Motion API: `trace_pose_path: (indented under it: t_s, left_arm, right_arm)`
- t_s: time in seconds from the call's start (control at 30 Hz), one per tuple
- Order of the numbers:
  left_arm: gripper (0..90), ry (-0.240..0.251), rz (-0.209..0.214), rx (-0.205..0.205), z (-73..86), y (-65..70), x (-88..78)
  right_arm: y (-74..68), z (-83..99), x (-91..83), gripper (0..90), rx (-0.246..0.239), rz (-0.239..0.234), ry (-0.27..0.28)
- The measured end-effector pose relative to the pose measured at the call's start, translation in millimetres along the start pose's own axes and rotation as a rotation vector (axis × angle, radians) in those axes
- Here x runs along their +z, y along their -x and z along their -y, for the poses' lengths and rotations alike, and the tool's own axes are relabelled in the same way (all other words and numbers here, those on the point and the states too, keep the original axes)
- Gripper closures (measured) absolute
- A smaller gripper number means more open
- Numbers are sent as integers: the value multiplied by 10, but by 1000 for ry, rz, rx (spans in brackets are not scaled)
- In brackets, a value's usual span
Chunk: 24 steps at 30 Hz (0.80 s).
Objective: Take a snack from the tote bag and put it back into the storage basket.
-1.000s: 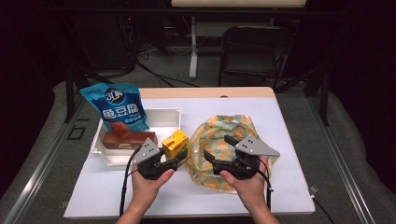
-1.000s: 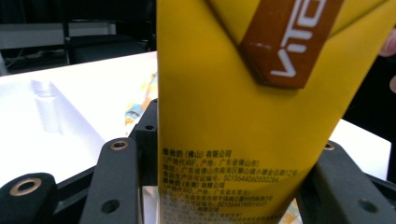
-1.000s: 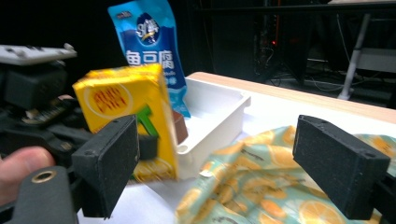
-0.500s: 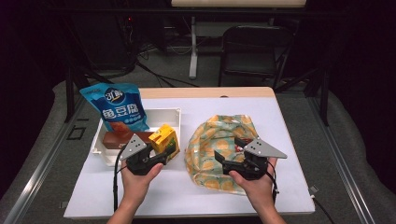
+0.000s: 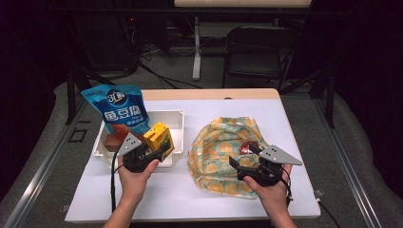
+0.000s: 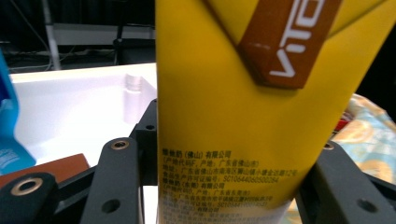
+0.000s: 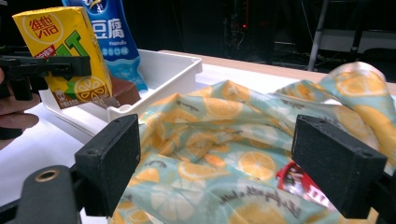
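Observation:
A yellow drink carton [image 5: 159,137] stands upright between the jaws of my left gripper [image 5: 158,148], which is shut on it just over the front rim of the white tray [image 5: 178,114]. Seen close in the left gripper view, the carton [image 6: 243,93] has the jaws pressing both its sides. My right gripper [image 5: 245,159] is open over the near right part of a lemon-print cloth bag [image 5: 216,145]. In the right gripper view the cloth [image 7: 224,130] lies between the spread jaws, apart from both pads, and a red packet [image 7: 303,184] peeks out of it.
A blue snack pouch [image 5: 119,109] stands at the tray's far left, with a brown pack [image 5: 111,141] lying in the tray below it. The tray's right half [image 6: 70,102] is bare. A black chair [image 5: 256,50] stands beyond the table's far edge.
My left gripper carried the carton left, from beside the cloth bag to the tray's front rim. My right gripper drifted right and nearer to the person, staying open.

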State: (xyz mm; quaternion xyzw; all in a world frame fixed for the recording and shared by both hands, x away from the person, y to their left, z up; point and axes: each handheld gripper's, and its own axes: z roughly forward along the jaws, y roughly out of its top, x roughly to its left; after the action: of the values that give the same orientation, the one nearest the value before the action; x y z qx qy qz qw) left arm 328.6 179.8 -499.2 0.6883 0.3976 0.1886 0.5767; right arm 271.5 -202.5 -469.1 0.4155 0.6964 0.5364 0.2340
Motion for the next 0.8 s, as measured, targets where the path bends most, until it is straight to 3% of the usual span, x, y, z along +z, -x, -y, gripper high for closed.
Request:
trace_pose_path:
  t_s: [0.3, 0.63, 0.8]
  left_arm:
    - [515, -18, -32, 22, 86, -93, 182]
    - [512, -50, -64, 4, 248, -213, 344]
    - [510, -94, -58, 14, 317, -235, 420]
  right_arm:
    - [75, 66, -73, 156, 4, 17, -7]
    - [109, 94, -101, 161, 11, 28, -8]
    - [115, 105, -95, 162, 4, 31, -14]
